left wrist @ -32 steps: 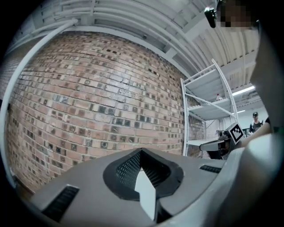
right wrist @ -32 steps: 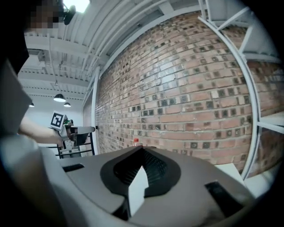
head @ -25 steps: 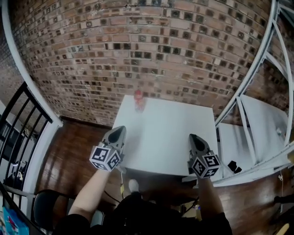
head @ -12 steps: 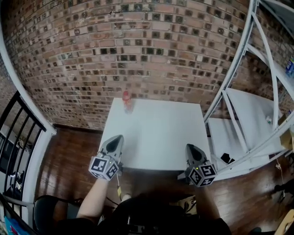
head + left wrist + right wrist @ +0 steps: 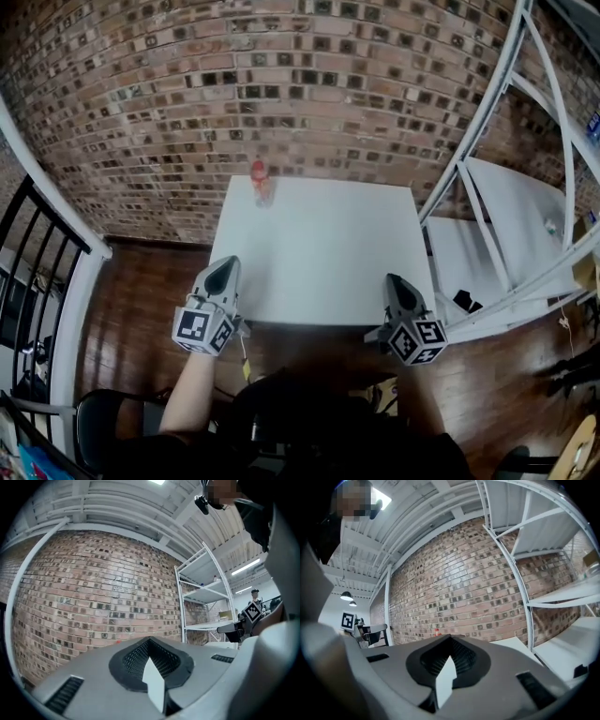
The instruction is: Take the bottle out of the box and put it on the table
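Observation:
A clear bottle with a red cap (image 5: 261, 184) stands upright at the far left corner of the white table (image 5: 323, 253), close to the brick wall. Its red cap (image 5: 436, 631) peeks over my right gripper's body in the right gripper view. My left gripper (image 5: 225, 271) hovers at the table's near left edge, shut and empty. My right gripper (image 5: 395, 285) sits at the near right edge, also shut with nothing in it. Both are far from the bottle. No box is in view.
A brick wall (image 5: 281, 84) backs the table. White metal shelving (image 5: 506, 216) stands to the right, a black railing (image 5: 37, 281) to the left, and a black chair (image 5: 103, 422) at the lower left. The floor is dark wood.
Both grippers have drawn back from over the table towards its near edge. The view has shifted, so table and bottle sit higher in the picture.

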Demonstrator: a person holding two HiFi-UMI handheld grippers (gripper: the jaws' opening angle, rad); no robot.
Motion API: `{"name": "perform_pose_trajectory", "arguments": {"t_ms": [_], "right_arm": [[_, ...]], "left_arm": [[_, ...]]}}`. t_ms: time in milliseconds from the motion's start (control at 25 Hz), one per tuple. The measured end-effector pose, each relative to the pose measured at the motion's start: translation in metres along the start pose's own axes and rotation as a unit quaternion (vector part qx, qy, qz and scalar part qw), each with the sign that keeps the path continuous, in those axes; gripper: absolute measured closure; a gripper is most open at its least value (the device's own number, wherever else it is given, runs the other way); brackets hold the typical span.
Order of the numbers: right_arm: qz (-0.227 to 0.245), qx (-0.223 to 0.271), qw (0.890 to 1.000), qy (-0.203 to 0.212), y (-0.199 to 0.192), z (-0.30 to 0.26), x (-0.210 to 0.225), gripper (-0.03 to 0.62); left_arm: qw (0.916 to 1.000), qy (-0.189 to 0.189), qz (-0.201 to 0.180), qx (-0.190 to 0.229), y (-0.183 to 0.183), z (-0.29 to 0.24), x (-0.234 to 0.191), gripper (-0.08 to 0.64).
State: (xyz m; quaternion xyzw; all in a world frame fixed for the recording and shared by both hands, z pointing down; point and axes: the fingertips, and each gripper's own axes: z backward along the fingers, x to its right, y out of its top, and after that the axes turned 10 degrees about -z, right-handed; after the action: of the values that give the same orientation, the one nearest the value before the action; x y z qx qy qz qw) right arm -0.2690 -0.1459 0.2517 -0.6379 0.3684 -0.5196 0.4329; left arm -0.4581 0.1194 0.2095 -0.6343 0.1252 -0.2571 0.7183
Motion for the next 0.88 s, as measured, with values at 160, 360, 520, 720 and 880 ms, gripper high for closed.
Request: {"name": "perform_pose_trajectory", "arguments": {"t_ms": [160, 360, 520, 720, 880], "right_arm": [[-0.009, -0.003, 1.000, 0.011, -0.005, -0.012, -0.021, 0.592], [-0.004, -0.019, 1.000, 0.016, -0.018, -0.022, -0.038, 0.592], [0.002, -0.017, 1.000, 0.010, -0.015, -0.021, -0.037, 0.592], [0.002, -0.010, 1.000, 0.000, -0.011, -0.019, -0.033, 0.592], [0.010, -0.007, 1.000, -0.002, -0.009, -0.022, -0.036, 0.592]], "left_arm": [[0.9999, -0.002, 0.013, 0.002, 0.002, 0.007, -0.014, 0.558], [0.9998, -0.002, 0.020, -0.003, -0.004, 0.018, -0.028, 0.558], [0.9998, -0.005, 0.020, -0.007, -0.009, 0.018, -0.033, 0.558], [0.9996, -0.010, 0.022, -0.011, -0.014, 0.016, -0.037, 0.558], [0.9992, -0.014, 0.035, -0.007, -0.014, 0.015, -0.042, 0.558]]}}
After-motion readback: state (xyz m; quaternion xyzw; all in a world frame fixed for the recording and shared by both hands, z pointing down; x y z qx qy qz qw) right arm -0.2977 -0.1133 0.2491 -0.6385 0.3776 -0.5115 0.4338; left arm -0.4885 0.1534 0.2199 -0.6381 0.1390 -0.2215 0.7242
